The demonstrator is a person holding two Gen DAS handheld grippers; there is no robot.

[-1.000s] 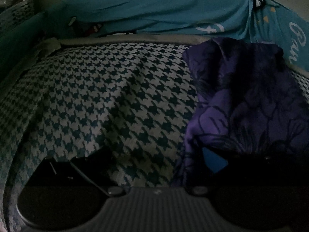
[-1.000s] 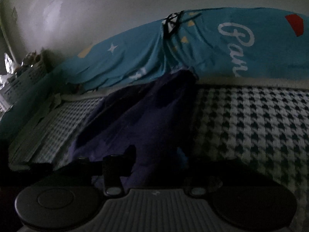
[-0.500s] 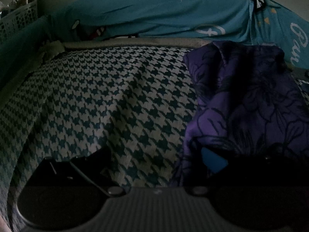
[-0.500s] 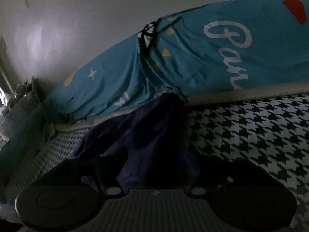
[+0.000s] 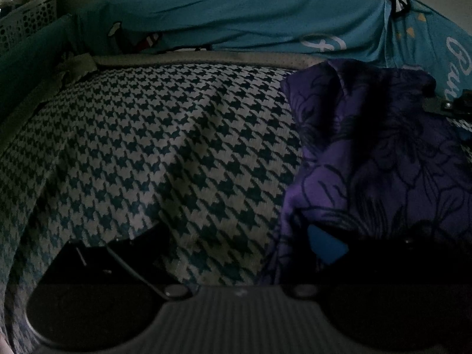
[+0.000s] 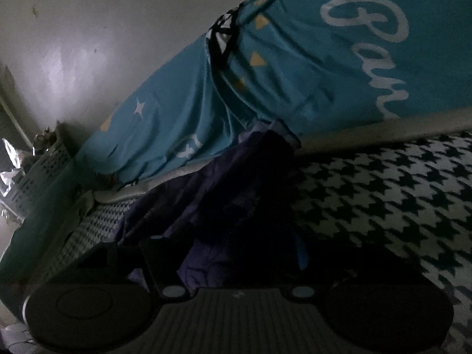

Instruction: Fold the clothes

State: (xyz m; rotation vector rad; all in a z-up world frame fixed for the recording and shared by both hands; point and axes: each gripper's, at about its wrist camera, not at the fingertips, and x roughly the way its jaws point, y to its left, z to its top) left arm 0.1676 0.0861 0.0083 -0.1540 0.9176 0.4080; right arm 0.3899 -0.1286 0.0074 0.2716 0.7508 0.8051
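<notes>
While the left gripper (image 5: 236, 244) is held wide apart, its right finger (image 5: 327, 247) is seen against the near edge of the purple floral garment (image 5: 383, 153), nothing being pinched. Between the parted, unclenched jaws of the right gripper (image 6: 224, 253) the same garment (image 6: 224, 194) is draped; whether it is touched cannot be told. Beneath lies the houndstooth cover (image 5: 165, 153); beyond, a turquoise printed sheet (image 6: 295, 67) is banked.

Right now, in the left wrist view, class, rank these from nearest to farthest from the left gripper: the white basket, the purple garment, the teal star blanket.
1. purple garment: right side, reaching the left gripper.
2. teal star blanket: beyond the checked cover, along the back.
3. white basket: far upper left corner.
</notes>
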